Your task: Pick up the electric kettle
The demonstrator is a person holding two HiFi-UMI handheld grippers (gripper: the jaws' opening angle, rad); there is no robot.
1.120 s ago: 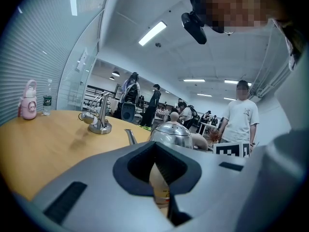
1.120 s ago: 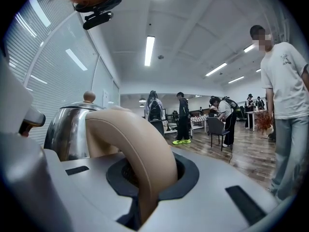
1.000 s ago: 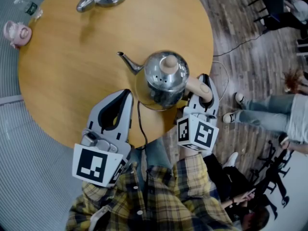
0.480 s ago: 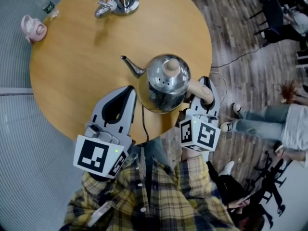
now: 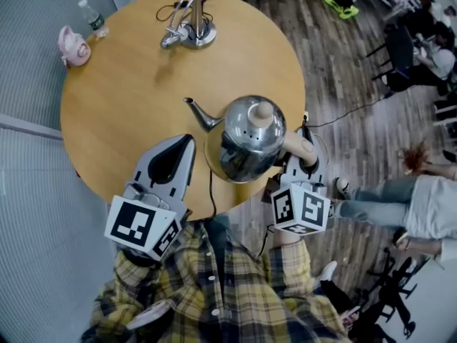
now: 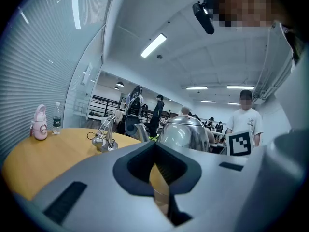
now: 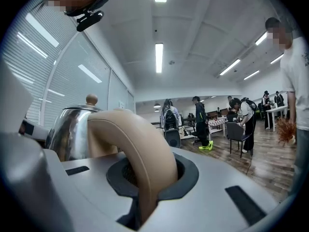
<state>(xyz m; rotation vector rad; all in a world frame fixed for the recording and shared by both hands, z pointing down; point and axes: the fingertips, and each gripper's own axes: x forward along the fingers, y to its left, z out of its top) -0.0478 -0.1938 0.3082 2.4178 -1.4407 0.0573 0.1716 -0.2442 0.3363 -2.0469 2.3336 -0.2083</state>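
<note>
The electric kettle (image 5: 246,145), polished steel with a round tan lid knob (image 5: 264,111), hangs over the near edge of the round wooden counter (image 5: 121,113). Its thin curved spout (image 5: 196,109) points toward the counter's left side. From above I cannot tell whether its underside touches the wood.

The right gripper (image 5: 305,136) comes at the kettle from its right side. In the right gripper view its grey fingers (image 7: 207,187) are clenched on the kettle's thick tan handle (image 7: 140,149), which arches up out of the dark hollow between them.

The left gripper (image 5: 187,143) sits just beside the kettle's left flank, over the counter. Its fingers (image 6: 96,187) are pressed together at the tips with nothing between them. Only bare counter shows through the hollow behind the tips.

A black cable (image 5: 211,188) runs from under the kettle toward the counter's near edge. At the far side stands a chrome stand (image 5: 187,28) with a round base and a cord. A pink flask (image 5: 73,46) and a clear water bottle (image 5: 93,18) stand close together at the far left rim. On the wooden floor (image 5: 335,63) to the right, a seated person's legs (image 5: 385,206) stretch out.
</note>
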